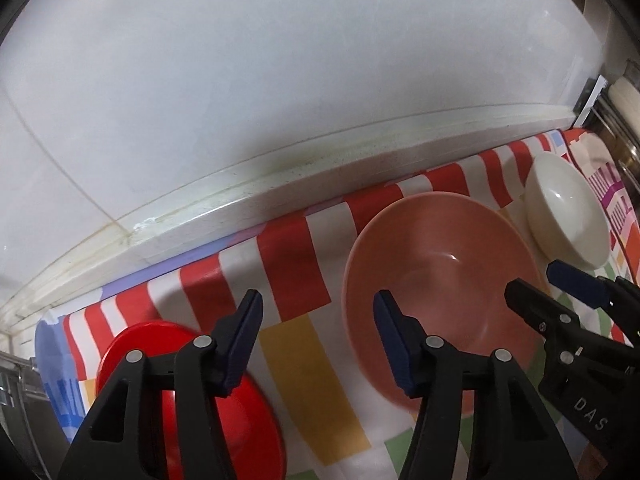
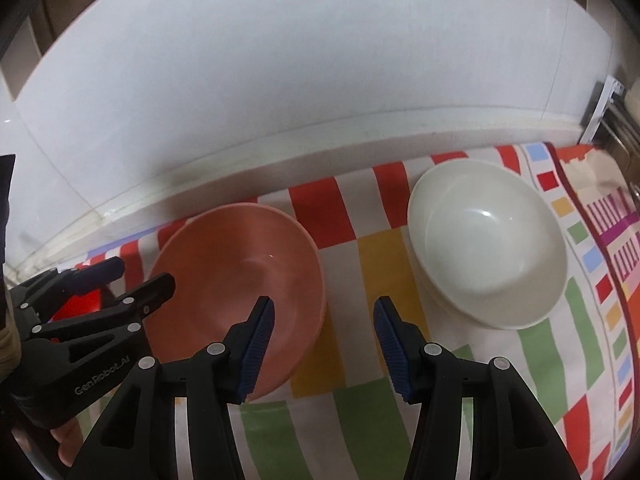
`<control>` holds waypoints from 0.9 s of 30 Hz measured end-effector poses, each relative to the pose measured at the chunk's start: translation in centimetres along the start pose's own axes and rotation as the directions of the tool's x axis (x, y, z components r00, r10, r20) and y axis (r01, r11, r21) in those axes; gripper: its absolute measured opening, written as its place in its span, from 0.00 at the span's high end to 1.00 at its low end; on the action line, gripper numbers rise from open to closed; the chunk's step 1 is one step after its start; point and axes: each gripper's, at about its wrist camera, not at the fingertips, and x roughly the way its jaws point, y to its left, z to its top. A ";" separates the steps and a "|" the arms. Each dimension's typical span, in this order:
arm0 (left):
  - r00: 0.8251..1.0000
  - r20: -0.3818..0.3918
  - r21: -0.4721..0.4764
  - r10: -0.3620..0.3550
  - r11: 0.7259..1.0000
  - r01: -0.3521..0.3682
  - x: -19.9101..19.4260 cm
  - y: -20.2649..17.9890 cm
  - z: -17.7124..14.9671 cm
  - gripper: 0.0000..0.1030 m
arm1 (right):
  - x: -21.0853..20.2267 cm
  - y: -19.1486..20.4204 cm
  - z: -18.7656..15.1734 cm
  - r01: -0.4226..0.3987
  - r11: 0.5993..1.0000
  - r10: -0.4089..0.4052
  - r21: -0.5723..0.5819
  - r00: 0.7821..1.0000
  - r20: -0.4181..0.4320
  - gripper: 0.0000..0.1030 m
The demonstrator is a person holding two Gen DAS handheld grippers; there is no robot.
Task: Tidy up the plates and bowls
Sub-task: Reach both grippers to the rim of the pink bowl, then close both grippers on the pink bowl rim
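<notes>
In the left wrist view we start at the lower left of the frame, where a red plate [image 1: 192,400] lies flat on the striped cloth [image 1: 296,352], partly hidden behind our left gripper [image 1: 316,340]. Its jaws stand wide apart and hold nothing; one finger hangs over the red plate, the other over the near rim of the pink bowl [image 1: 440,280] at centre right. Further right, the white bowl [image 1: 568,220] sits near the upper right edge, just beside the pink one. In the same view our right gripper [image 1: 540,284] pokes in from the right edge, over the pink bowl's right rim.

In the right wrist view the left gripper [image 2: 140,276] enters at the left edge, the pink bowl [image 2: 236,284] fills the centre left, and the white bowl [image 2: 488,240] sits at upper right, apart from it with bare cloth [image 2: 380,264] between. Our right gripper [image 2: 324,344] is also wide open and empty, its left finger over the pink bowl's rim, its right finger over the cloth.

We judge the risks this way: both grippers crowd the pink bowl, so they could knock each other. A pinch on one thin, smooth rim may let the bowl slip or tip. The loose cloth could bunch and drag neighbouring dishes.
</notes>
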 end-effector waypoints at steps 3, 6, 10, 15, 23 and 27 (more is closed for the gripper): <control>1.000 -0.024 0.001 -0.004 1.000 0.004 0.9 -0.2 0.3 0.53 | 1.1 -0.1 0.0 -0.003 1.000 0.004 0.012 1.000 -0.030 0.53; 0.999 -0.042 0.000 -0.015 1.000 0.015 1.7 -0.4 0.5 0.58 | 1.8 0.0 0.0 -0.011 1.000 0.012 0.015 0.999 -0.050 0.58; 0.999 -0.054 0.015 -0.002 1.000 0.003 2.4 -0.8 0.5 0.59 | 2.5 0.0 0.1 -0.024 0.999 0.026 0.026 0.997 -0.074 0.63; 0.998 -0.056 0.038 -0.006 0.999 0.008 2.9 -1.8 0.9 0.67 | 3.4 -0.1 0.0 -0.037 0.998 0.042 0.048 0.993 -0.108 0.75; 0.999 -0.037 0.111 0.018 0.994 -0.014 2.6 -4.0 0.9 0.78 | 4.1 0.3 -0.1 -0.055 0.996 0.063 0.069 0.990 -0.127 0.86; 0.999 -0.039 0.091 0.011 0.996 -0.008 2.0 -3.9 0.9 0.81 | 4.1 0.5 -0.1 -0.047 0.996 0.056 0.077 0.991 -0.123 0.87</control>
